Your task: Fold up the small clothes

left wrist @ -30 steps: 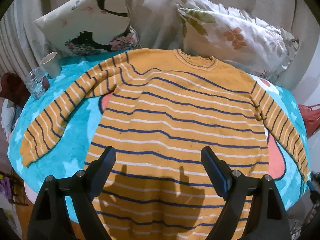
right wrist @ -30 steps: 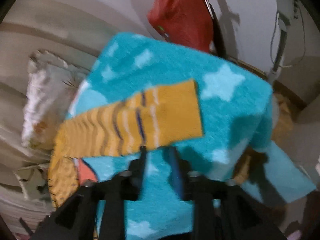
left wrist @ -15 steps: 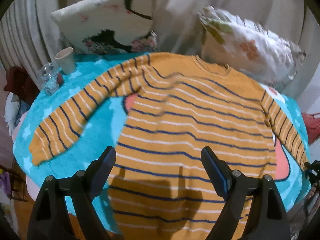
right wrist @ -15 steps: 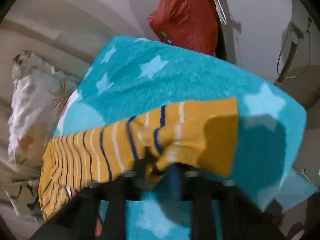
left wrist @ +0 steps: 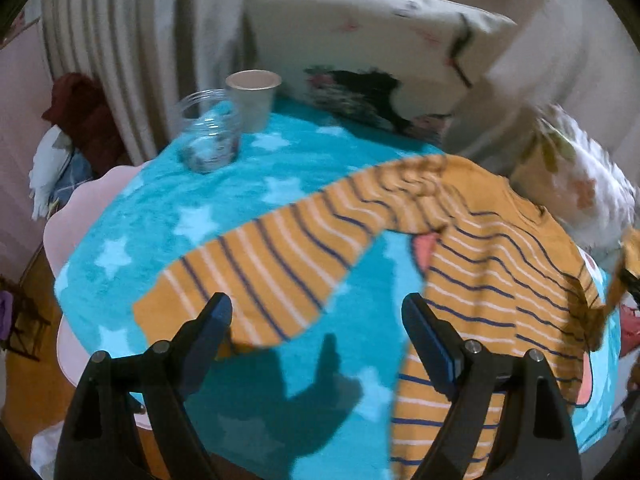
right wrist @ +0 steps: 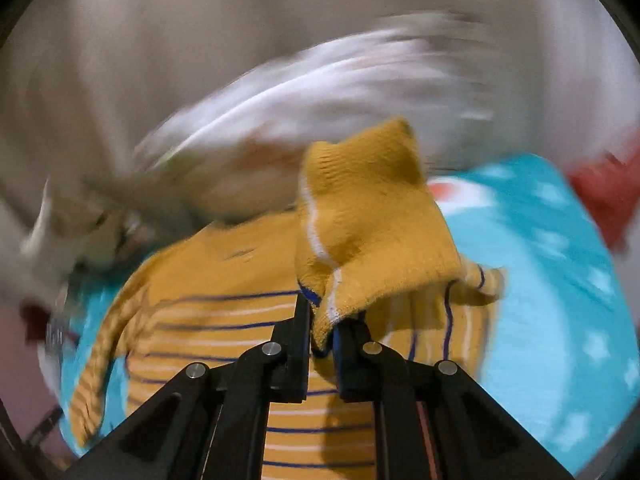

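Right hand-held gripper (right wrist: 322,334) clenched on a sweater cuff; left hand-held gripper (left wrist: 316,328) released.

The right grips the mustard cuff (right wrist: 360,224), raised above the striped sweater (right wrist: 240,360) filling the lower centre of the blurred right view. In the left view, 2 spread fingers hover over the flat sleeve (left wrist: 260,276) at mid-frame on the teal star blanket (left wrist: 180,208); glass jar (left wrist: 210,136) and paper cup (left wrist: 253,98) stand upper left, a pillow (left wrist: 360,40) behind.

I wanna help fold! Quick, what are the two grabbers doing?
Left gripper: open, holding nothing.
Right gripper: closed on the sweater's sleeve cuff.
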`<state>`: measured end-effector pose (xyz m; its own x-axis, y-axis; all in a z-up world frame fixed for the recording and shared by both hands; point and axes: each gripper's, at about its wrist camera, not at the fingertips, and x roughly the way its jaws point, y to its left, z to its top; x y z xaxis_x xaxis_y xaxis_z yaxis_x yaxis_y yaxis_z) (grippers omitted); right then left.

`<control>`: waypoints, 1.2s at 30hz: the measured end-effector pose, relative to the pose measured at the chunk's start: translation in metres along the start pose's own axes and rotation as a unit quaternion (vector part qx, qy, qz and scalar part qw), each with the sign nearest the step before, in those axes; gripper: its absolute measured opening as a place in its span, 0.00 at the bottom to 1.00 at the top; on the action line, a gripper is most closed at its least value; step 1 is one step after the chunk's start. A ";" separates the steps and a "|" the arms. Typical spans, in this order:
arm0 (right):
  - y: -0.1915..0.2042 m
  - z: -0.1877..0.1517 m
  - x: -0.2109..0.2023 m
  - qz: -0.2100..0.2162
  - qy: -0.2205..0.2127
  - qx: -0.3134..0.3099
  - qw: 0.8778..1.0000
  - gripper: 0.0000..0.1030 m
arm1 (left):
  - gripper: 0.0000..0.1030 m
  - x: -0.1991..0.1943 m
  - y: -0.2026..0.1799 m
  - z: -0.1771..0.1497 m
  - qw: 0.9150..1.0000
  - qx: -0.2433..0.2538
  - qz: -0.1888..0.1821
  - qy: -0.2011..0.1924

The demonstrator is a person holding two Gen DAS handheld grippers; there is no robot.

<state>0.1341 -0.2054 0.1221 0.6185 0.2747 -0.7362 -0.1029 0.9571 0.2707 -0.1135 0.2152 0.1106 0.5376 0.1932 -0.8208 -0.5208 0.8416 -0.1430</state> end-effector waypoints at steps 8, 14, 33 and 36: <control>0.188 -0.043 0.129 0.022 0.094 -0.155 0.983 0.10 | 0.83 0.012 0.065 0.003 1.000 -0.023 0.007 0.010; 0.242 -0.073 0.168 -0.038 0.117 -0.245 0.962 0.22 | 0.83 0.012 0.104 0.008 0.998 -0.053 0.018 0.005; 0.396 -0.198 0.069 0.208 0.164 -0.442 0.857 0.61 | 0.83 -0.008 0.217 0.001 0.977 -0.185 0.108 -0.022; 0.431 -0.250 0.057 0.236 0.168 -0.519 0.804 0.64 | 0.83 -0.014 0.231 -0.005 0.972 -0.201 0.123 -0.025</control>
<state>-0.0703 0.2461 0.0418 0.0924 0.4721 -0.8767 -0.9672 0.2519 0.0338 -0.2439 0.4043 0.0864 0.3908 0.3957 -0.8311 -0.8485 0.5048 -0.1587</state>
